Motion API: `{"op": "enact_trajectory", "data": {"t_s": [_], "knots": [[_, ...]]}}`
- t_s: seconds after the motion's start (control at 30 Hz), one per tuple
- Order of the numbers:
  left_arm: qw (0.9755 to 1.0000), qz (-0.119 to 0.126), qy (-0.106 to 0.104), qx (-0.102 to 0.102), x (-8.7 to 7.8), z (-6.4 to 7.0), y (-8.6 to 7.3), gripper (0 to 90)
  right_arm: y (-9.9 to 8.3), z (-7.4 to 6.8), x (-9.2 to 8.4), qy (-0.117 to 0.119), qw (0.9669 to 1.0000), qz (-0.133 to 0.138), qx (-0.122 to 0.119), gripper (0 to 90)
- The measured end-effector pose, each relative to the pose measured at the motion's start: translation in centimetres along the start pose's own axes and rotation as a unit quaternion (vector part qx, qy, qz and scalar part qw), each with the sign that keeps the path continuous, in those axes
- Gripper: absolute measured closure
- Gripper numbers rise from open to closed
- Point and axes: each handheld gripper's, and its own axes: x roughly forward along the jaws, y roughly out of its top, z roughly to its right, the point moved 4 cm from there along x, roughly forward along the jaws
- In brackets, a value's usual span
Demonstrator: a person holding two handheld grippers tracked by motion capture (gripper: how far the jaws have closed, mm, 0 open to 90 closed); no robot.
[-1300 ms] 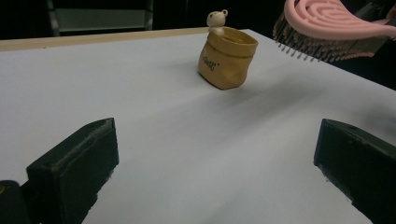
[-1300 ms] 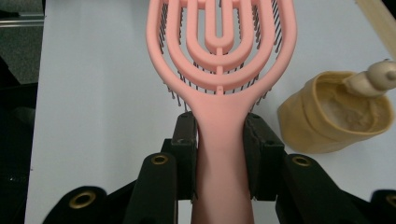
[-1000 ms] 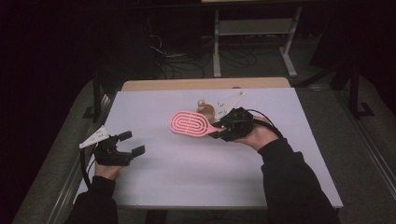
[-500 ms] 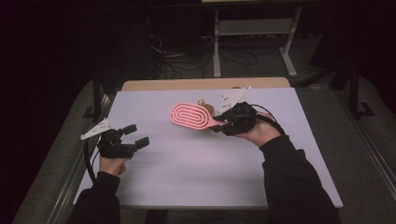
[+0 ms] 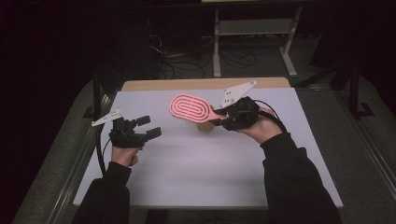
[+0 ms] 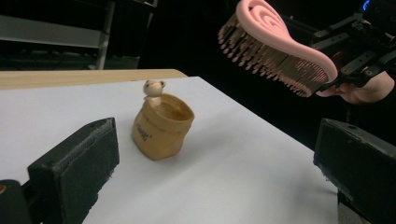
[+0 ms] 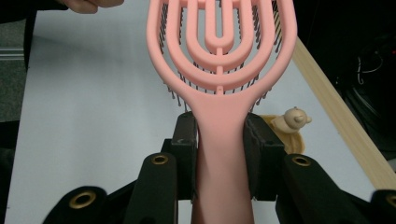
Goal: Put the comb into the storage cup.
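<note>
A pink vented hairbrush (image 5: 189, 108) hangs in the air above the white table, bristles facing down. My right gripper (image 5: 218, 120) is shut on its handle (image 7: 222, 154), with the pads pressed on both sides. Below the brush stands a small tan sack-shaped pot with a bear figure on its rim (image 6: 161, 125), partly hidden under the brush (image 5: 204, 126) in the high view. My left gripper (image 5: 150, 127) hovers over the table's left part, jaws wide apart with nothing between them, facing the pot. The brush (image 6: 275, 46) shows at the upper right of the left gripper view.
The white table sheet (image 5: 210, 172) lies on a wooden top (image 5: 196, 85) whose far edge shows. Beyond the table, in the dark, stand a metal rack (image 5: 252, 32) and cables on the floor. Metal rails run along both sides of the table.
My right gripper has lifted the brush up off the table and tilted it, revealing less of the pot beneath. My left gripper has moved up and toward the table's middle.
</note>
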Motion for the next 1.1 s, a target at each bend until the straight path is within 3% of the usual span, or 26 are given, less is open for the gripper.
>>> {"op": "enact_trajectory", "data": {"t_s": [0.27,0.43,0.63,0.93,1.1], "knots": [[0.9999,-0.009,-0.014,-0.002,2.3,0.8,1.2,0.0,0.5,0.2,-0.5,-0.014,0.9999,0.004,-0.009,67.5],[0.9995,0.0,-0.029,-0.011,3.6,1.2,2.0,0.0,0.7,0.3,-0.7,-0.023,0.9996,0.011,-0.009,67.5],[0.9971,0.014,-0.062,-0.042,4.7,1.7,3.0,0.1,0.7,0.4,-0.8,-0.027,0.9995,0.014,-0.011,67.5],[0.9968,0.018,-0.07,-0.032,5.6,2.5,3.8,3.9,0.7,0.4,-0.9,-0.034,0.9991,0.019,-0.013,67.5],[0.9962,0.017,-0.076,-0.037,6.3,2.8,4.3,4.5,0.8,0.4,-1.0,-0.034,0.9991,0.023,-0.011,67.5]]}}
